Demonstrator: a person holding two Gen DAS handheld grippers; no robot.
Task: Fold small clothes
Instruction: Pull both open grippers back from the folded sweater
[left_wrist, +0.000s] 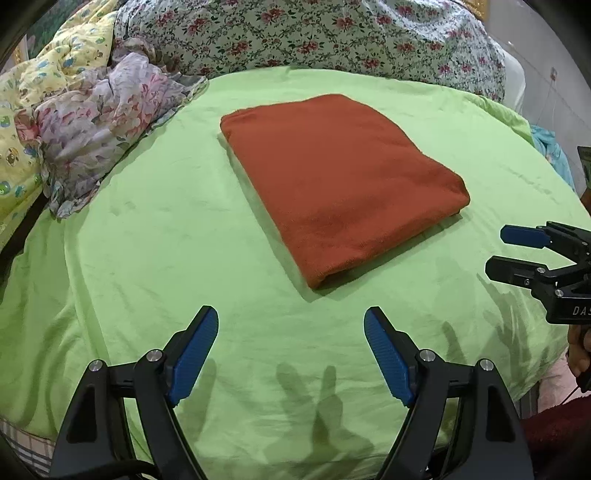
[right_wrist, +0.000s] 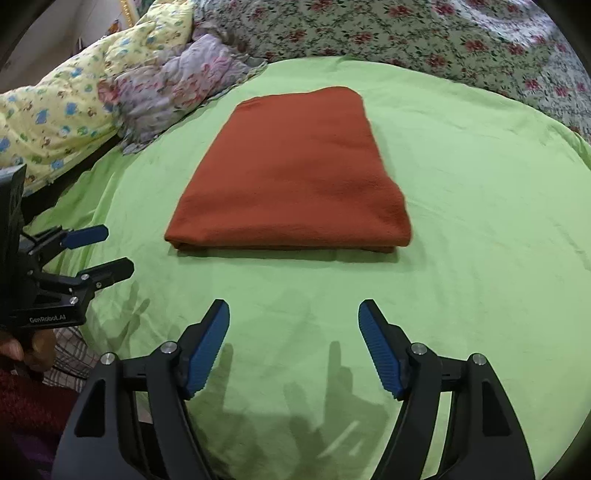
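Note:
A rust-orange cloth (left_wrist: 332, 181) lies folded into a flat rectangle on the green sheet (left_wrist: 147, 240); the right wrist view shows the same cloth (right_wrist: 291, 177) with its folded edge toward me. My left gripper (left_wrist: 291, 317) hovers open over bare sheet, short of the cloth's near corner, nothing between its blue pads. My right gripper (right_wrist: 294, 310) is likewise open and empty in front of the cloth's near edge. Each gripper appears in the other's view: the right gripper (left_wrist: 496, 251) at the right edge, the left gripper (right_wrist: 118, 247) at the left edge.
A crumpled floral garment (left_wrist: 103, 122) and a yellow printed quilt (left_wrist: 22, 147) lie at the left of the bed. A flowered blanket (left_wrist: 314, 33) runs along the back. A hand (right_wrist: 26, 347) grips the left tool's handle. The bed's near edge drops off by a checked cloth (right_wrist: 74, 354).

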